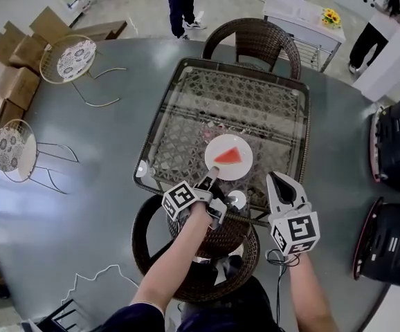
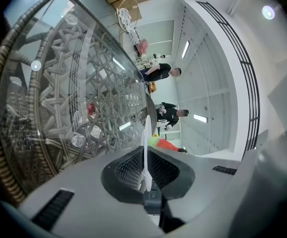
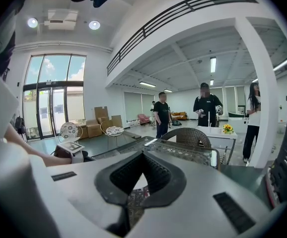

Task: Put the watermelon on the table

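Note:
A red watermelon slice (image 1: 229, 156) lies on a white plate (image 1: 220, 169) over the near half of the glass-topped wicker table (image 1: 186, 66). My left gripper (image 1: 212, 177) is shut on the plate's near rim. In the left gripper view the plate (image 2: 146, 133) runs edge-on between the jaws of the left gripper (image 2: 145, 151), with the watermelon slice (image 2: 161, 144) just beyond it. My right gripper (image 1: 277, 180) hovers at the table's near right edge, to the right of the plate, shut with nothing in it. The right gripper (image 3: 142, 155) faces across the table (image 3: 193, 155).
A wicker chair (image 1: 255, 37) stands at the table's far side and another (image 1: 151, 244) at the near side under my arms. Two round patterned stools (image 1: 72, 57) and cardboard boxes (image 1: 16, 50) are at left. Black bins (image 1: 397, 144) stand at right. People stand beyond.

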The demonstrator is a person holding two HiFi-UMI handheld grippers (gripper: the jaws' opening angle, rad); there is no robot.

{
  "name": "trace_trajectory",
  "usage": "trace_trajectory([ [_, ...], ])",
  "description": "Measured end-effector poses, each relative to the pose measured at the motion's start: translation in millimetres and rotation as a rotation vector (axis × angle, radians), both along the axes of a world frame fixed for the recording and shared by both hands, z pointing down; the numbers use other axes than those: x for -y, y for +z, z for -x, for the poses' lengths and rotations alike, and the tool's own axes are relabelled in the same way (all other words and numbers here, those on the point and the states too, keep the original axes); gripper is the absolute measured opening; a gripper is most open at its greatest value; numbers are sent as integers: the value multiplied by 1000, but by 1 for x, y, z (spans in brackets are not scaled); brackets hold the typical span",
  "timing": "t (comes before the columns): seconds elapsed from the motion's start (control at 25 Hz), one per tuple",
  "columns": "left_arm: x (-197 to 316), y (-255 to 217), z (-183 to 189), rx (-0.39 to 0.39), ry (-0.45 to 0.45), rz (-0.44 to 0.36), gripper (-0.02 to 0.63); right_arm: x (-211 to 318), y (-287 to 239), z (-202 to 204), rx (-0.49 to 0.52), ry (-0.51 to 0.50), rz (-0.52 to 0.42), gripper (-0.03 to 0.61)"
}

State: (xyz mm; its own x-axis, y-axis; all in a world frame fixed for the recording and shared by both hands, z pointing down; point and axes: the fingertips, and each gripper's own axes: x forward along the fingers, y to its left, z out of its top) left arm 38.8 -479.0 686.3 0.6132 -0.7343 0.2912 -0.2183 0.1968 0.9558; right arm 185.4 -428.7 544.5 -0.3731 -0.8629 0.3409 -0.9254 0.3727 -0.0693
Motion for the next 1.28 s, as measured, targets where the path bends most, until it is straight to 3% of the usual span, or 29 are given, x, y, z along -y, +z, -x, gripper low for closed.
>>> trace_trajectory([
  [0.52,20,37,-11,14,3,40,14,0,18,-11,-14,21,34,2],
  [1.28,24,53,-13,38,12,90,14,13,13,-6,-5,33,21,2],
])
